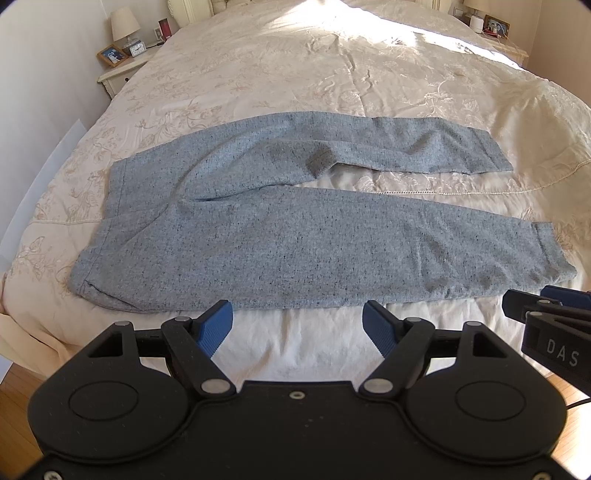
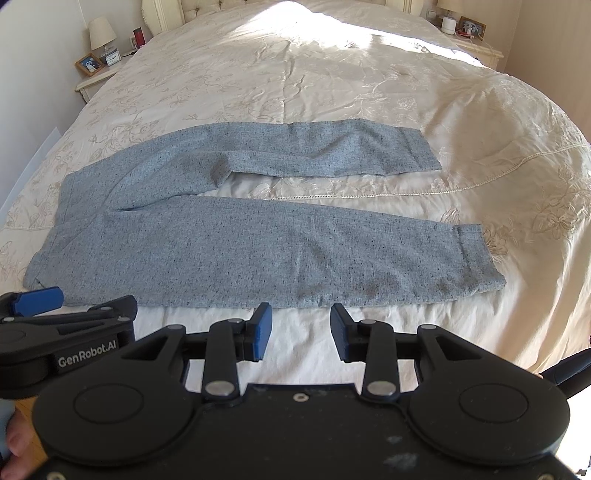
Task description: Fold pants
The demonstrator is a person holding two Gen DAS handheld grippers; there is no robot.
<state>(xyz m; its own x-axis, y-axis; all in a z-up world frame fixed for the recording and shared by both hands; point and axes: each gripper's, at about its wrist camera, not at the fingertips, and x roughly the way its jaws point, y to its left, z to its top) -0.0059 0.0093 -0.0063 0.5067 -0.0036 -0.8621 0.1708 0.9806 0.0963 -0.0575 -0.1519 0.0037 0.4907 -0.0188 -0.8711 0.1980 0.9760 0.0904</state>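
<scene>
While both jaws gape empty, gray pants flat on bedspread, nightstands beyond.

Sunlight falls across the head of a wide bed with a cream floral bedspread, flanked by pale nightstands bearing a lamp, framed photo and clock, with wood floor below.
</scene>
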